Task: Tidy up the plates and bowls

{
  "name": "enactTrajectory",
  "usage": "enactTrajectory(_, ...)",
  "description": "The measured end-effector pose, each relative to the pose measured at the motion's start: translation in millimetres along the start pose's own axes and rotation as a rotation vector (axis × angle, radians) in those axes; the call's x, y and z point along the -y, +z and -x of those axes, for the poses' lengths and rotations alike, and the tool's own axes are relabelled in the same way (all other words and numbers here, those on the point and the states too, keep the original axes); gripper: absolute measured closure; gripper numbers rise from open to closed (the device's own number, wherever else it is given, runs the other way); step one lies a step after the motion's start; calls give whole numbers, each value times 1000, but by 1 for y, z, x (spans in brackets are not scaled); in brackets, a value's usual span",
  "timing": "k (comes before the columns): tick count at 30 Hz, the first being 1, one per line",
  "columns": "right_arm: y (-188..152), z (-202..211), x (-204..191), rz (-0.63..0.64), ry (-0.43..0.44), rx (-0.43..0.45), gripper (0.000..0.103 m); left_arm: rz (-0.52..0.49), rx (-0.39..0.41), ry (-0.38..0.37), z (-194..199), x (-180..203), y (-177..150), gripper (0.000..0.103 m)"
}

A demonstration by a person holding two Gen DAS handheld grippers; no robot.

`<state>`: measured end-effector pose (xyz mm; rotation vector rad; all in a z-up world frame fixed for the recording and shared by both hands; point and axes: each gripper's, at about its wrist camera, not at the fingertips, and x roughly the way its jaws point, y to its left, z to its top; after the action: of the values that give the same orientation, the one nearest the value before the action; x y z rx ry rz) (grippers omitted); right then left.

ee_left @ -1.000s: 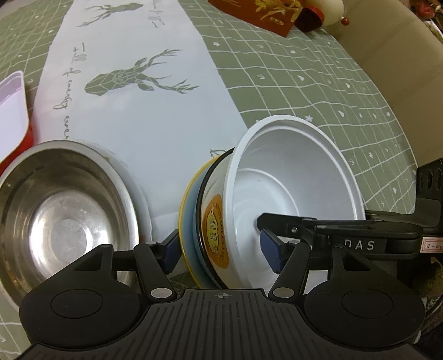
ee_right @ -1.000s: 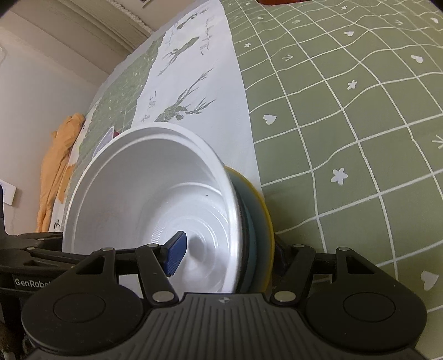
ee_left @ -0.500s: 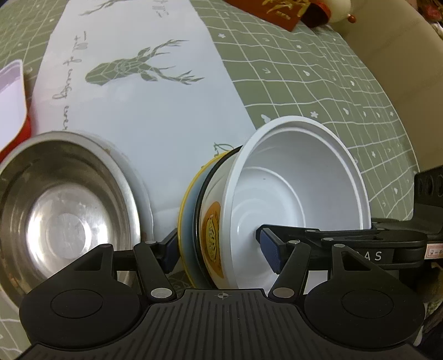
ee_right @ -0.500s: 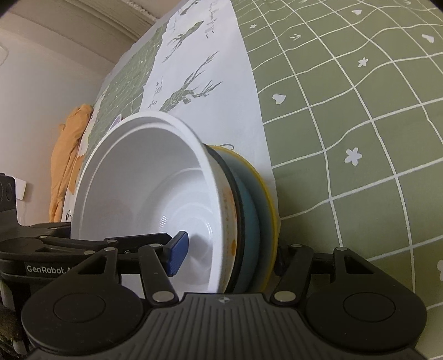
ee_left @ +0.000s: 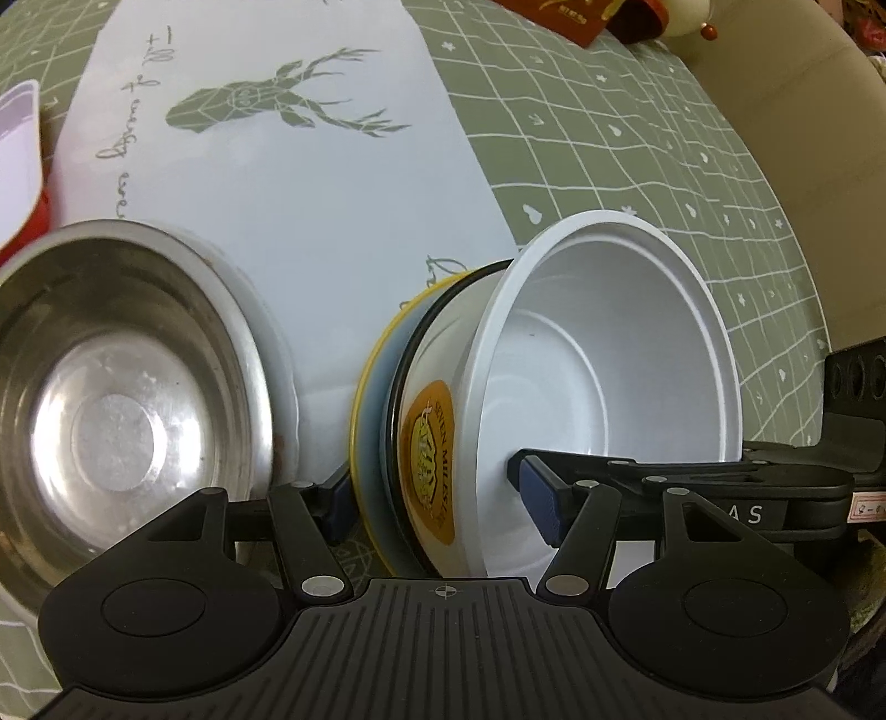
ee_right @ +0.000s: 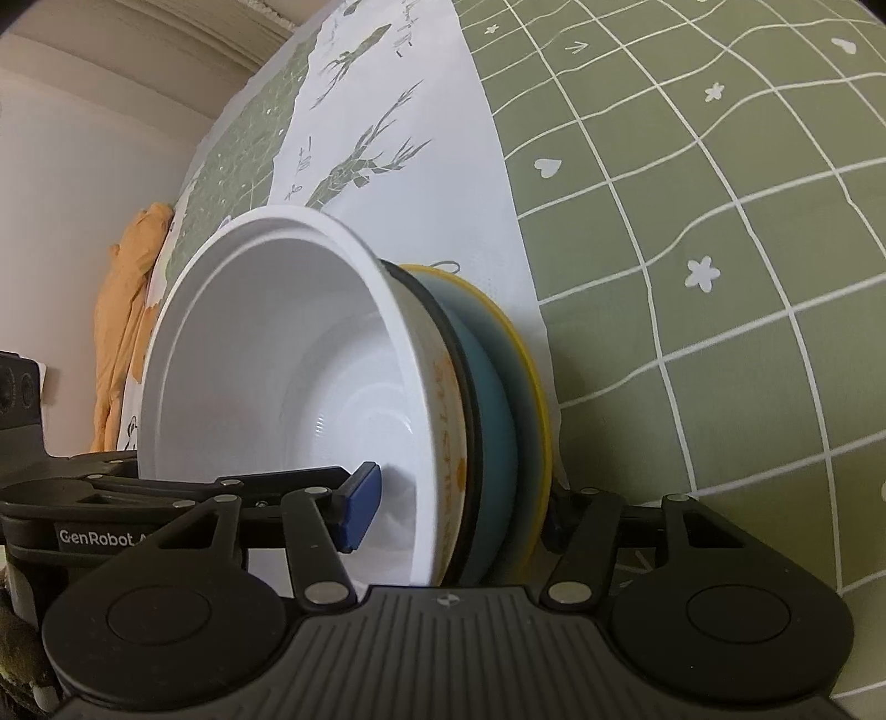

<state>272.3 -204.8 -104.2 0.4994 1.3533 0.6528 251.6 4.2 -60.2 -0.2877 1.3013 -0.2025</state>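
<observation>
A stack of dishes stands on edge: a white bowl [ee_left: 609,354] nested in an orange-labelled bowl [ee_left: 429,443], a blue dish and a yellow-rimmed plate [ee_left: 365,399]. My left gripper [ee_left: 437,509] is shut on the stack, one pad inside the white bowl, one behind the yellow plate. My right gripper [ee_right: 454,515] is shut on the same stack [ee_right: 310,354] from the opposite side; its yellow plate [ee_right: 534,376] faces right. A steel bowl [ee_left: 116,399] sits to the left of the stack.
A green checked tablecloth [ee_right: 692,194] with a white deer-print runner [ee_left: 288,166] covers the table. A red box [ee_left: 559,16] lies at the far edge. A white and red item [ee_left: 19,149] lies far left. An orange cloth [ee_right: 119,332] hangs beyond the table.
The stack has tilted further upright and shifted slightly between both grippers, so more of the orange-labelled bowl and blue dish shows. Both grippers stay shut on it.
</observation>
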Motion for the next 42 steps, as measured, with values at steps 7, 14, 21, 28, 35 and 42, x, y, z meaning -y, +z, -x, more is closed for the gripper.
enactTrajectory(7,-2,3,-6,-7,-21,12,46,9,24,-16,4,-2,0,39)
enactTrajectory(14,-3,3,-10,11,-40,22,46,13,24,-29,3,-4,-2,39)
enactTrajectory(21,7,-1,-6,17,-29,4,45,27,18,-24,2,-7,1,45)
enactTrajectory(28,16,-2,3,-2,-4,13,45,31,8,2,-6,-3,8,45)
enactTrajectory(35,25,3,-22,159,-162,19,45,30,14,-20,-2,0,9,46)
enactTrajectory(42,32,4,-39,249,-264,-62,46,45,28,-28,-4,-3,6,46)
